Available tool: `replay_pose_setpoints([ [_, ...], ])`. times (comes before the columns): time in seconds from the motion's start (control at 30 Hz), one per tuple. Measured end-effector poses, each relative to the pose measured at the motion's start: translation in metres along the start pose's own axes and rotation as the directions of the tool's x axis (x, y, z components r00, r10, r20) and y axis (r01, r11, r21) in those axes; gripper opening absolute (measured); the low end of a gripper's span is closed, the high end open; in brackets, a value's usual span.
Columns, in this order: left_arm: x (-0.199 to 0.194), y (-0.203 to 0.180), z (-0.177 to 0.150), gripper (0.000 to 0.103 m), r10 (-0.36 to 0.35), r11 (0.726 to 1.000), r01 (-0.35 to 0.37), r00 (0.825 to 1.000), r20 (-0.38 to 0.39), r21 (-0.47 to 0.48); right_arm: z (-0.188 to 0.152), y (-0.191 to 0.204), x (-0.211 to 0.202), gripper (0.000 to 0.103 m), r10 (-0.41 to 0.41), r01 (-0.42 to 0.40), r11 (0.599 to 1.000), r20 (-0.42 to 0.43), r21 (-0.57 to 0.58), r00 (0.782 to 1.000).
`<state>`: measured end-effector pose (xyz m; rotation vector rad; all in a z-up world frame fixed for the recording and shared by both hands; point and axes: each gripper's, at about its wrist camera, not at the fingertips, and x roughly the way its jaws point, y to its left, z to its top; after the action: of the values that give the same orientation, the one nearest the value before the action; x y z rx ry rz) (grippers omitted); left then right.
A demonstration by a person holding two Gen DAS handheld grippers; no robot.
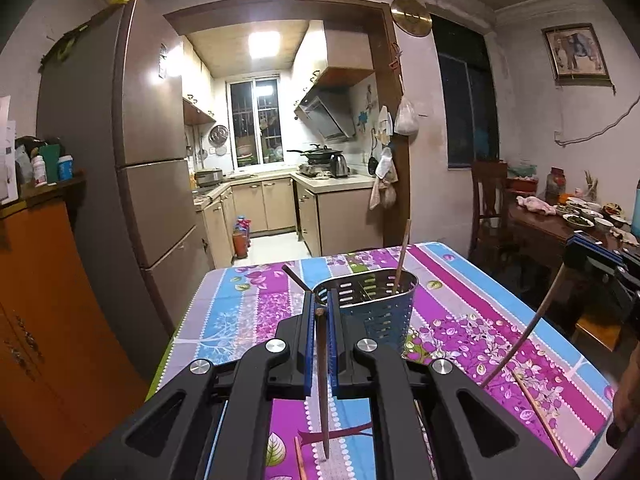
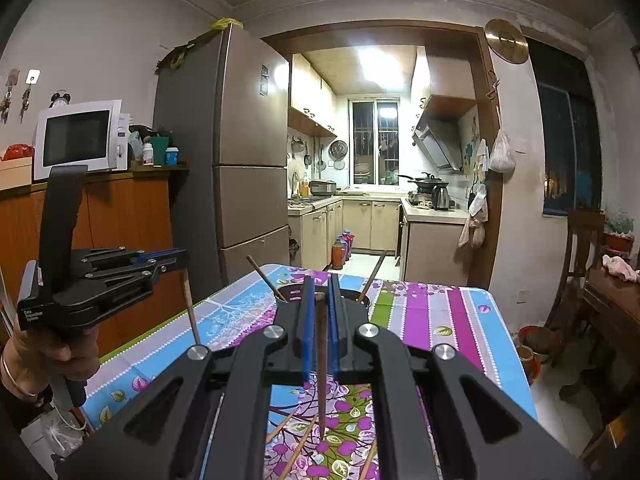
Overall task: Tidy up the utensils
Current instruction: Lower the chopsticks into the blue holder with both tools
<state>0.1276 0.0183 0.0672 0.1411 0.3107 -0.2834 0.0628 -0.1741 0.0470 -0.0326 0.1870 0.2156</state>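
We are gripping one chopstick point(image 1: 322, 380) in the left tool point(image 1: 320, 312) and another chopstick point(image 2: 321, 360) in the right tool point(image 2: 320, 300), hovering near the holder point(image 1: 372, 304) on the bench point(image 1: 480, 320); a tilted tip risks catching the rim.

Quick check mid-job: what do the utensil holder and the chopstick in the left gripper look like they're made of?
Utensil holder: looks like polished stainless steel, with a mirror-like sheen and punched slot holes in its wall. Chopstick in the left gripper: probably wood or bamboo, with a matte brown, slightly uneven surface; lacquered plastic cannot be ruled out.
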Motion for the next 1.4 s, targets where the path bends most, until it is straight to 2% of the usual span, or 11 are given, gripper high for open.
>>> replay_pose_setpoints([
  [0.37,-0.009,-0.022,0.004,0.007,0.093,0.993,-0.097,0.994,0.060,0.064,0.015,-0.002,-0.002,0.005,-0.006,0.006,1.000,0.022,-0.013,1.000],
  [0.6,-0.011,-0.028,0.004,0.007,0.116,0.989,-0.123,0.990,0.079,0.082,0.023,0.000,0.001,0.005,-0.005,0.006,1.000,0.034,-0.024,0.999],
  [0.83,-0.012,-0.033,0.009,0.007,0.111,0.989,-0.119,0.990,0.088,0.087,0.039,0.002,0.011,0.005,-0.003,0.004,0.999,0.049,-0.033,0.999],
  [1.03,-0.004,-0.026,0.051,0.007,0.026,0.999,-0.031,0.993,0.116,0.045,0.077,-0.001,0.026,0.005,0.000,0.003,1.000,0.105,-0.030,0.994],
  [1.1,0.000,-0.021,0.071,0.007,-0.024,1.000,0.023,0.990,0.136,0.010,0.089,-0.002,0.031,0.005,-0.005,0.008,1.000,0.130,-0.026,0.992],
  [1.17,0.005,-0.016,0.087,0.007,-0.039,0.999,0.042,0.987,0.154,-0.017,0.098,-0.005,0.037,0.005,-0.011,0.014,1.000,0.148,-0.020,0.989],
  [1.23,0.008,-0.015,0.103,0.007,-0.049,0.998,0.056,0.983,0.179,-0.036,0.108,-0.008,0.047,0.005,-0.021,0.024,1.000,0.172,-0.012,0.985],
  [1.4,0.022,-0.014,0.139,0.007,-0.033,0.997,0.051,0.955,0.294,-0.057,0.120,-0.016,0.080,0.005,-0.040,0.036,0.999,0.214,0.023,0.976],
])
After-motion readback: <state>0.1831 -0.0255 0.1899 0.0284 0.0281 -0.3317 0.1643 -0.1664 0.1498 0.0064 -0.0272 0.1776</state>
